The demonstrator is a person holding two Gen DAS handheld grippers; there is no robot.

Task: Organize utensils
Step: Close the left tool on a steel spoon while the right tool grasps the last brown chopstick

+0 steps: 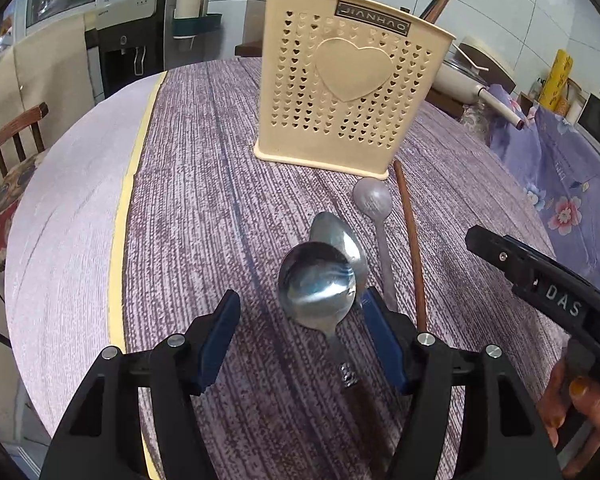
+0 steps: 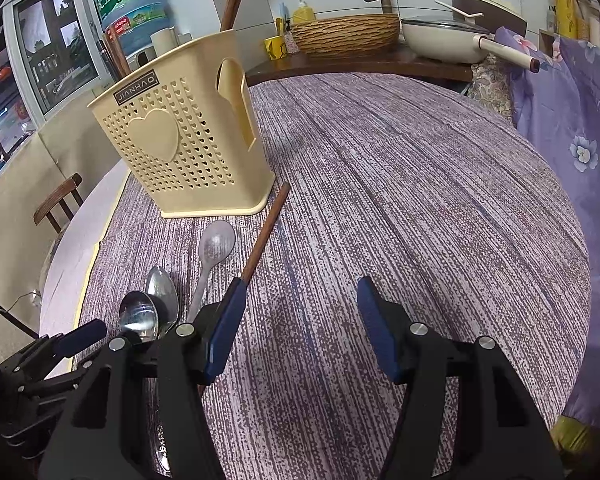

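"JIANHAO" is read on the cream utensil holder (image 1: 340,80), which is stood upright on the counter (image 1: 204,184). "DAS" is printed on the right tongs (image 2: 300,320), held wide open and empty. Before the holder, two metal spoons (image 1: 320,280), a grey spoon (image 1: 374,208) and a chopstick (image 1: 410,240) are laid. The left tongs (image 1: 300,320) are spread wide around the nearest spoon, nothing gripped.

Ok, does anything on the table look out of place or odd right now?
Mostly loose cutlery. Two metal spoons lie overlapped, one bowl over the other, beside a grey plastic spoon and a single wooden chopstick on the tablecloth, all outside the cream utensil holder. Nothing looks spilled or broken.
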